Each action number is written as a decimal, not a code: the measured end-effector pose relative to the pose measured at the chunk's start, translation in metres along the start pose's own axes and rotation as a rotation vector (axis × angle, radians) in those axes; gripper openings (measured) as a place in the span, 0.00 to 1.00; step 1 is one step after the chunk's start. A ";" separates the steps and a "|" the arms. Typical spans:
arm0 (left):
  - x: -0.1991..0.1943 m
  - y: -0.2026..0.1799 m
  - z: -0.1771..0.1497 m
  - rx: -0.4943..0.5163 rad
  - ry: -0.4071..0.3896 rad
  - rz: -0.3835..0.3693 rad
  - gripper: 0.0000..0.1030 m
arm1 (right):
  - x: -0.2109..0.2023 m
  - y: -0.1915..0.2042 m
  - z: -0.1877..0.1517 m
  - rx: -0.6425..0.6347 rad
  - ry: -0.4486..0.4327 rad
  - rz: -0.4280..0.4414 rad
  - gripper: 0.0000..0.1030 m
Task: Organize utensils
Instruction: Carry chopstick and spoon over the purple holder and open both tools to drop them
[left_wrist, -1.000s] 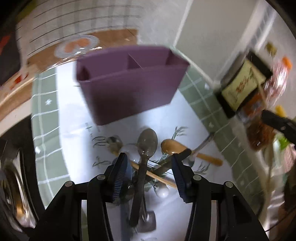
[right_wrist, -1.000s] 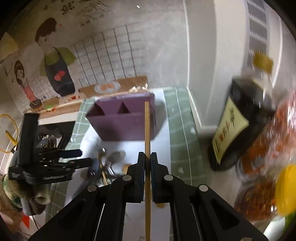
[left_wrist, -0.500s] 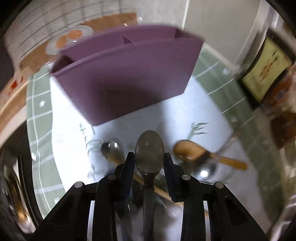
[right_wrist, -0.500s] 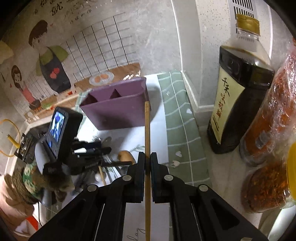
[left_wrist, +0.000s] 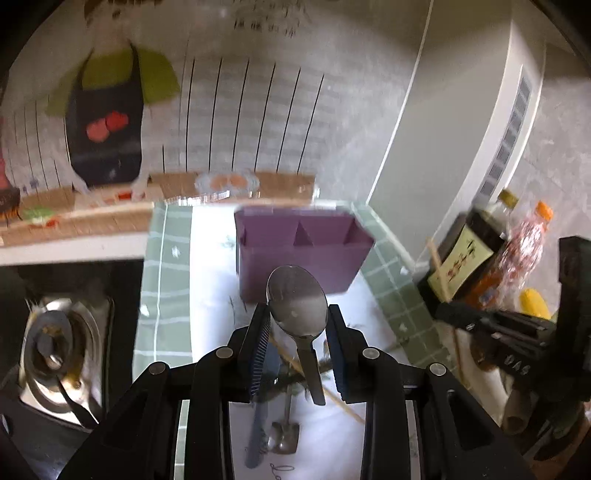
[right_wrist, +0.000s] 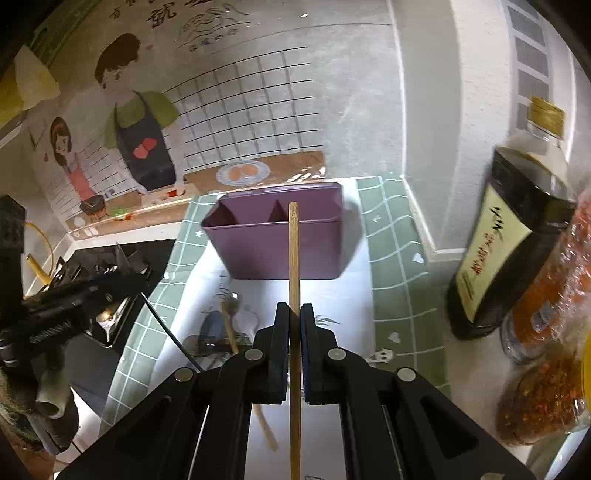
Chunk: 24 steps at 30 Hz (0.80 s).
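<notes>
In the left view we have the left gripper (left_wrist: 297, 345) nearest to us, clenched on a metal spoon (left_wrist: 297, 300): its pads press the bowl from both sides, the bowl points forward and the handle hangs down behind. The jaws have just been closing, with the spoon between them. Below lie the other utensils (left_wrist: 275, 424) on the white mat (left_wrist: 210, 291). Farther stands the purple box (left_wrist: 303, 254), upright, with three compartments open on top.

In the right view the right gripper (right_wrist: 294, 345) is clamped tight on a chopstick (right_wrist: 294, 254), whose tip points toward the box (right_wrist: 275, 236).

For the step in hand, we think the spoon should go over the box rim first and come down only after that, so that the hanging handle enters a compartment and does not knock the wall. The grip on the round bowl may slip, so we should move gently. The two grippers are near each other and should not cross.

The left view alone shows the spoon and the stove burner (left_wrist: 55, 347). The right view alone shows how the chopstick is held, a wooden spoon (right_wrist: 231, 325) on the mat, and the sauce bottle (right_wrist: 509, 243) with jars standing near on the right.
</notes>
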<state>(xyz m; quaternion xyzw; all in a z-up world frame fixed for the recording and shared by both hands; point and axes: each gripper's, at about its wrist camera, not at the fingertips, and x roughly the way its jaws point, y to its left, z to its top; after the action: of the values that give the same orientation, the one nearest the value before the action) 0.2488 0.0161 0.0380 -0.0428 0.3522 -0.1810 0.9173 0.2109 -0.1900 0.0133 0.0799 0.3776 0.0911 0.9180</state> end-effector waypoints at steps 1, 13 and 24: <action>-0.005 -0.003 0.009 0.012 -0.022 0.001 0.31 | -0.001 0.002 0.002 -0.006 -0.006 0.005 0.05; -0.053 -0.028 0.142 0.119 -0.280 0.027 0.31 | -0.079 0.025 0.133 -0.102 -0.420 0.019 0.05; 0.024 -0.006 0.153 0.059 -0.195 0.083 0.31 | -0.008 0.020 0.167 -0.077 -0.479 0.031 0.05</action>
<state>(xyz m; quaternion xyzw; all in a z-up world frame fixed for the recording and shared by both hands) 0.3645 -0.0058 0.1382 -0.0188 0.2570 -0.1480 0.9548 0.3218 -0.1848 0.1401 0.0700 0.1441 0.0978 0.9822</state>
